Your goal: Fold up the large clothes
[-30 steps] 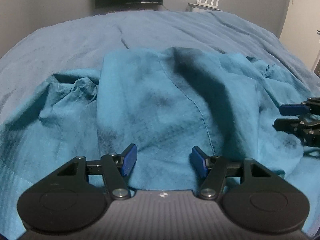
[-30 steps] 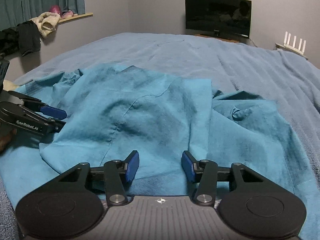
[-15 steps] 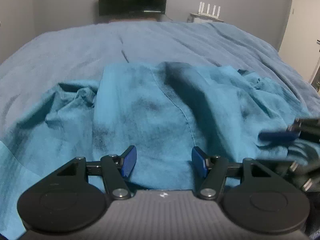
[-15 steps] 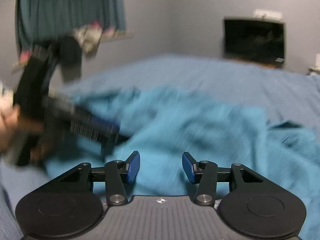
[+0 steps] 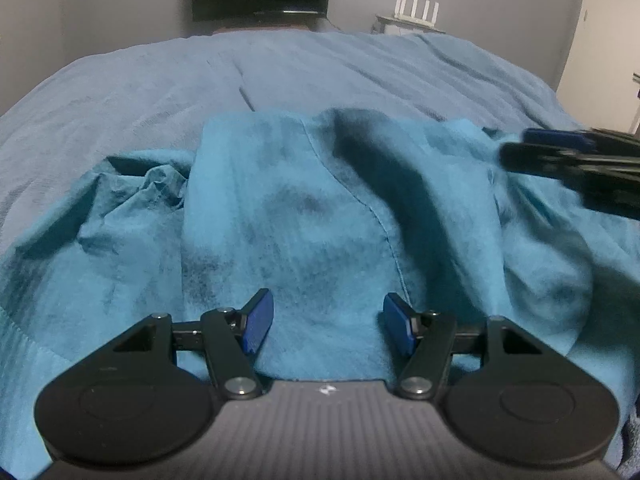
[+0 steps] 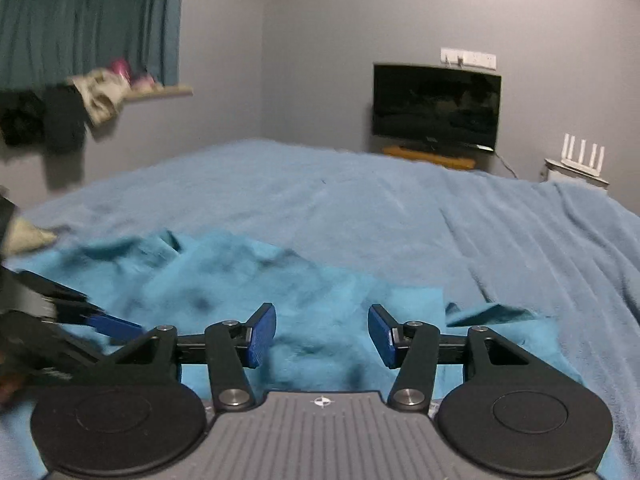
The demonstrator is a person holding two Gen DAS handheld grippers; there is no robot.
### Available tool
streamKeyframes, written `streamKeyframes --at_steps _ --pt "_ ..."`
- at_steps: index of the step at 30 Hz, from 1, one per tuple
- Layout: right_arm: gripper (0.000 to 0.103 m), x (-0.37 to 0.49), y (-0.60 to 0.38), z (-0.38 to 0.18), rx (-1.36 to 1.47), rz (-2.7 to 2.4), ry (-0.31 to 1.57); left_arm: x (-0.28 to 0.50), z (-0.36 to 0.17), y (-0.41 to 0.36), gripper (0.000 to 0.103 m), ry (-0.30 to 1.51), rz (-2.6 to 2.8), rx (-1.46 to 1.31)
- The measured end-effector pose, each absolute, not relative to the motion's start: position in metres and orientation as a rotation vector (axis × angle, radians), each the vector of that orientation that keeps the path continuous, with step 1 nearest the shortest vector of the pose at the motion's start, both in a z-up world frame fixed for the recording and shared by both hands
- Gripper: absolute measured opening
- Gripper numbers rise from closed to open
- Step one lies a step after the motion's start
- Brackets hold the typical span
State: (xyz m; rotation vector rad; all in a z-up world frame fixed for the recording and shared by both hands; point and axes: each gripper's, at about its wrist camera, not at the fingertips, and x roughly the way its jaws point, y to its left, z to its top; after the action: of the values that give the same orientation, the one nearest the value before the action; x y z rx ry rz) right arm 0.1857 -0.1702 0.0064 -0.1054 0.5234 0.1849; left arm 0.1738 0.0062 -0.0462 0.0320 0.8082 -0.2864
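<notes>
A large teal garment (image 5: 304, 216) lies crumpled on the blue bed cover (image 5: 320, 68), with a folded flap across its middle. My left gripper (image 5: 328, 326) is open and empty just above the garment's near part. My right gripper (image 6: 322, 336) is open and empty, raised above the garment (image 6: 248, 280). The right gripper also shows blurred at the right edge of the left wrist view (image 5: 568, 156). The left gripper shows at the left edge of the right wrist view (image 6: 80, 320).
A dark TV (image 6: 436, 106) stands against the far wall, with a white router (image 6: 582, 156) on a small stand to its right. A teal curtain (image 6: 88, 16) and a shelf with clothes (image 6: 100, 92) are at the left wall.
My right gripper has lifted and tilted up, so its view now shows more wall and less garment. The left gripper has barely moved. Both stay open.
</notes>
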Motion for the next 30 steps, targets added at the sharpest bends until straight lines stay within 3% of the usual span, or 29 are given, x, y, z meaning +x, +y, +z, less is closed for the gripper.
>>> streamKeyframes --at_steps 8,16,20,24,30 --pt "0.050 0.226 -0.173 -0.048 -0.072 0.086 0.735 0.182 -0.055 0.000 0.060 0.834 -0.288 0.076" --pt "0.051 0.210 -0.179 -0.048 -0.047 0.066 0.707 0.190 -0.065 0.001 0.063 0.841 -0.291 0.086" --pt "0.065 0.162 -0.224 -0.008 0.141 0.014 0.644 0.190 -0.067 0.003 0.064 0.839 -0.290 0.065" --pt "0.071 0.109 -0.264 0.019 0.232 -0.105 0.627 0.185 -0.064 0.007 0.064 0.814 -0.267 0.039" --pt "0.085 0.029 -0.309 0.023 0.455 -0.279 0.658 0.152 -0.032 0.022 0.064 0.653 -0.199 -0.058"
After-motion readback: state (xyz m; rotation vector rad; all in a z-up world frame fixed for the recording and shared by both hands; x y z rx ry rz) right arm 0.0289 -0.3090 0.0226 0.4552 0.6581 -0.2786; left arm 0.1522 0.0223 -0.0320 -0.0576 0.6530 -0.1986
